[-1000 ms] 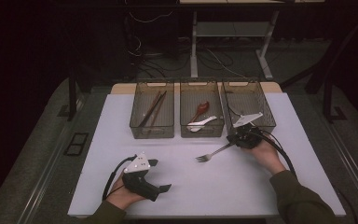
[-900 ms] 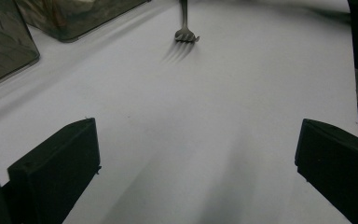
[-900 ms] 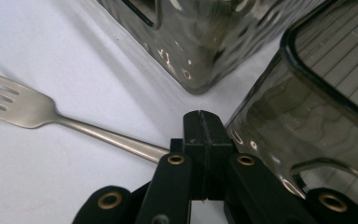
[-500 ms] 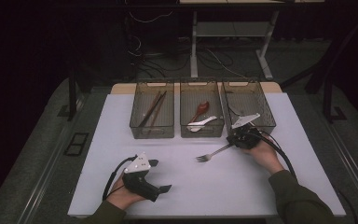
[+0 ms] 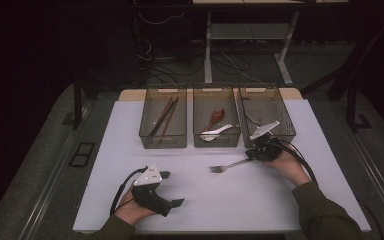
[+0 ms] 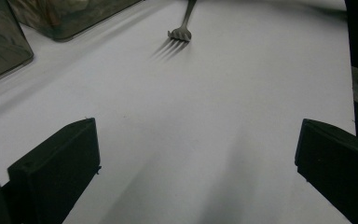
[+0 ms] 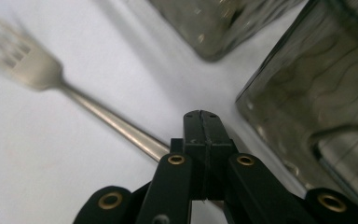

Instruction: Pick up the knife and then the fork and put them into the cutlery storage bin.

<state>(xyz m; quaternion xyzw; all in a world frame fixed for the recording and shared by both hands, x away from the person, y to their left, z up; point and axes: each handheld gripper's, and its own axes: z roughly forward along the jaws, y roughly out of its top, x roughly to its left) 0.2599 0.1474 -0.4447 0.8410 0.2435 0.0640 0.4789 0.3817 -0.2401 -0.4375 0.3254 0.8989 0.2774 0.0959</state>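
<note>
White table top [image 5: 130, 150]: bears three clear grey bins in a row along its far edge.
Left bin [image 5: 163, 142]: two brown chopsticks [image 5: 162, 118] lying lengthwise, close together.
Middle bin [image 5: 216, 142]: red spoon [image 5: 216, 118] and white spoon [image 5: 217, 133], the white one nearer the table's near edge, the two touching or almost so.
Right bin [image 5: 270, 95]: a dark cable runs over its near part.
Beyond the table's far edge: white desk legs [image 5: 208, 55] and loose cables [image 5: 165, 60] on a dark floor.
Left of the table: black frame [image 5: 81, 154] on the grey surround.
</note>
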